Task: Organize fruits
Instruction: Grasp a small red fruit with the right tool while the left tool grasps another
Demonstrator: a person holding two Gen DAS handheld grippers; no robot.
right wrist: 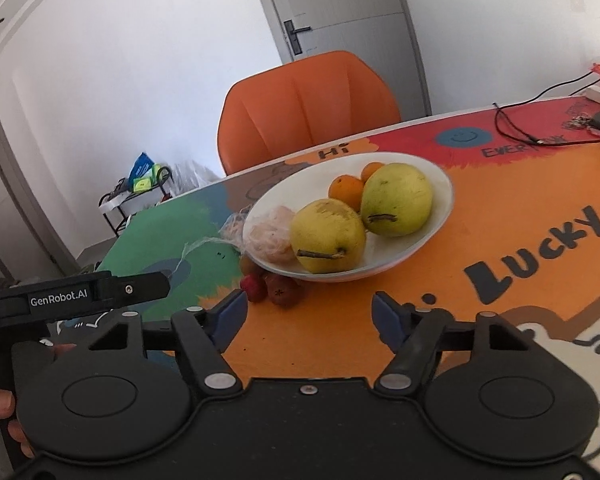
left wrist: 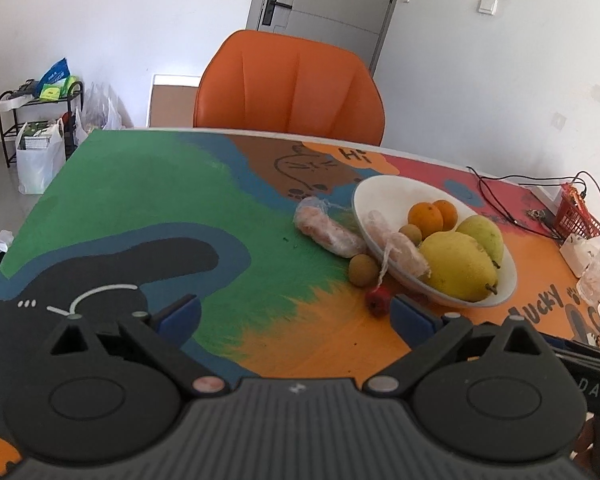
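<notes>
Reading "GenRobot.AI" on left hand-held gripper [right wrist: 80, 300]; tablecloth [right wrist: 520, 208] says "LUCKY".

"GenRobot.AI" on left tool [right wrist: 60, 300]; "LUCKY", "Hi", "EVERY…" painted on table [right wrist: 500, 208].

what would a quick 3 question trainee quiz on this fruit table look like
1. True or false: the white bowl holds two yellow pears.
2. Which lies on the table outside the bowl? A) an orange B) a small red fruit C) a pear
3. Fill in: behind the table stands an orange ____.

Key: 1 true; 2 B; 3 chair. Oranges sit at the bowl's far side.
</notes>
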